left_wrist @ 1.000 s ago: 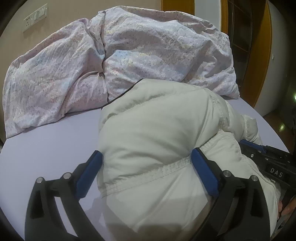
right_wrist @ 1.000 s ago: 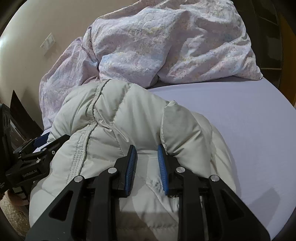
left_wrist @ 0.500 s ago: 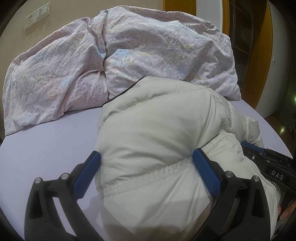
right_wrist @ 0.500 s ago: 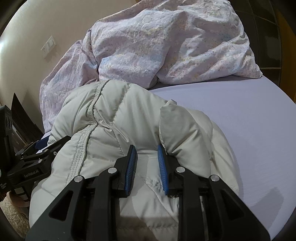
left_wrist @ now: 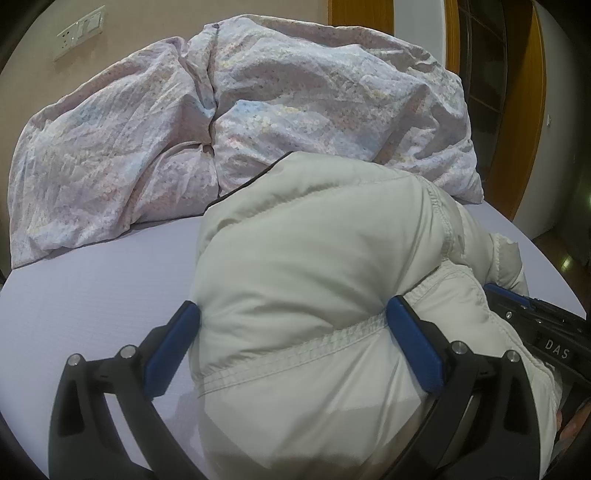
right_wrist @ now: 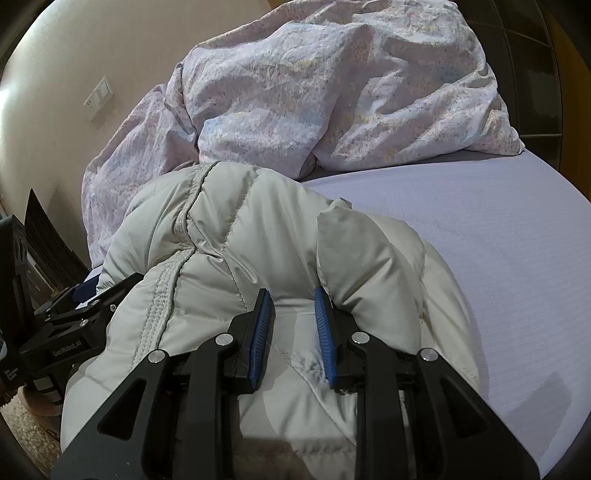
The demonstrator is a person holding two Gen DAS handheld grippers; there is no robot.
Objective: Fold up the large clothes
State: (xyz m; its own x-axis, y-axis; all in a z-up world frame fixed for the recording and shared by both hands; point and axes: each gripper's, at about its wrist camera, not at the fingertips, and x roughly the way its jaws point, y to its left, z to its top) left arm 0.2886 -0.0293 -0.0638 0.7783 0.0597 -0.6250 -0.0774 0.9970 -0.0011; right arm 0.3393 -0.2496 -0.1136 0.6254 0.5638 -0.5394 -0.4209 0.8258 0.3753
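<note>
A cream puffy down jacket [left_wrist: 317, 280] lies bunched on the lilac bed sheet [left_wrist: 92, 288]. My left gripper [left_wrist: 291, 332] is open wide, its blue pads on either side of a thick padded fold at the jacket's hem. In the right wrist view the jacket [right_wrist: 251, 236] fills the near middle. My right gripper [right_wrist: 293, 321] has its jaws close together with a fold of jacket fabric between the blue pads. Each gripper shows at the edge of the other's view, the right one [left_wrist: 546, 332] and the left one [right_wrist: 70, 325].
A crumpled pink floral duvet [left_wrist: 229, 110] is heaped across the far side of the bed, touching the jacket's far end; it also shows in the right wrist view [right_wrist: 332, 92]. A wall with a switch plate [left_wrist: 79, 31] is behind. Wooden door frames [left_wrist: 517, 110] stand at right.
Both grippers have crept slightly forward with the jacket. The jaws stand as before.
</note>
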